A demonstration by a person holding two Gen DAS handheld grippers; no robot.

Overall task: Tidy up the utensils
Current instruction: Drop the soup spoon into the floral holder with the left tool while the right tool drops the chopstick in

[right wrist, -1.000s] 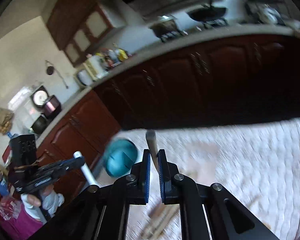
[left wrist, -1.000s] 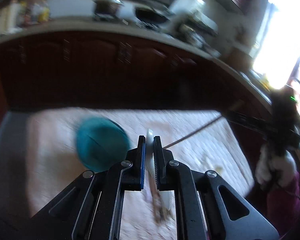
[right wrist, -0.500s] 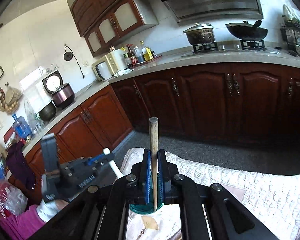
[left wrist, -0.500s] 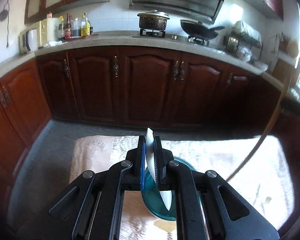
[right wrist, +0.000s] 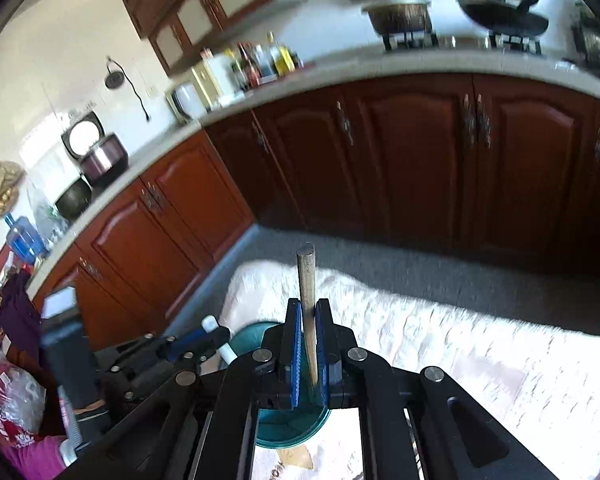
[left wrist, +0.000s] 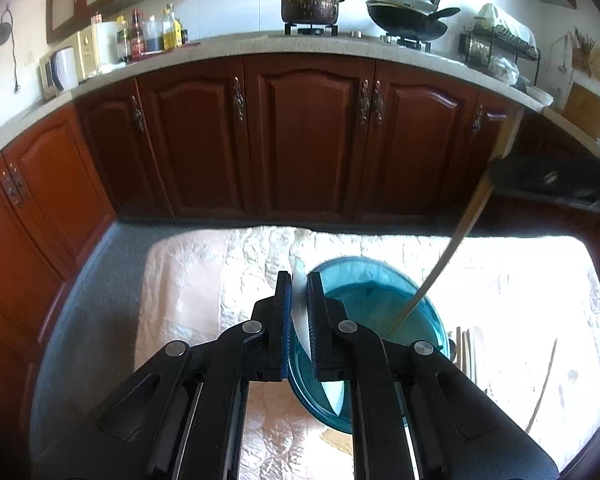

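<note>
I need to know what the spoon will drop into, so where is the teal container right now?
In the left wrist view the teal container stands on the quilted cloth, just right of the left tool, under its white spoon.

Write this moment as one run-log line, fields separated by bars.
left gripper: shut on white spoon | right gripper: shut on wooden stick | both above teal bowl

Both wrist fisheyes look down from close above the cream quilted cloth (left wrist: 188,280) toward the dark wooden cabinets (right wrist: 420,160), sharing the round teal bowl (left wrist: 380,300).
</note>
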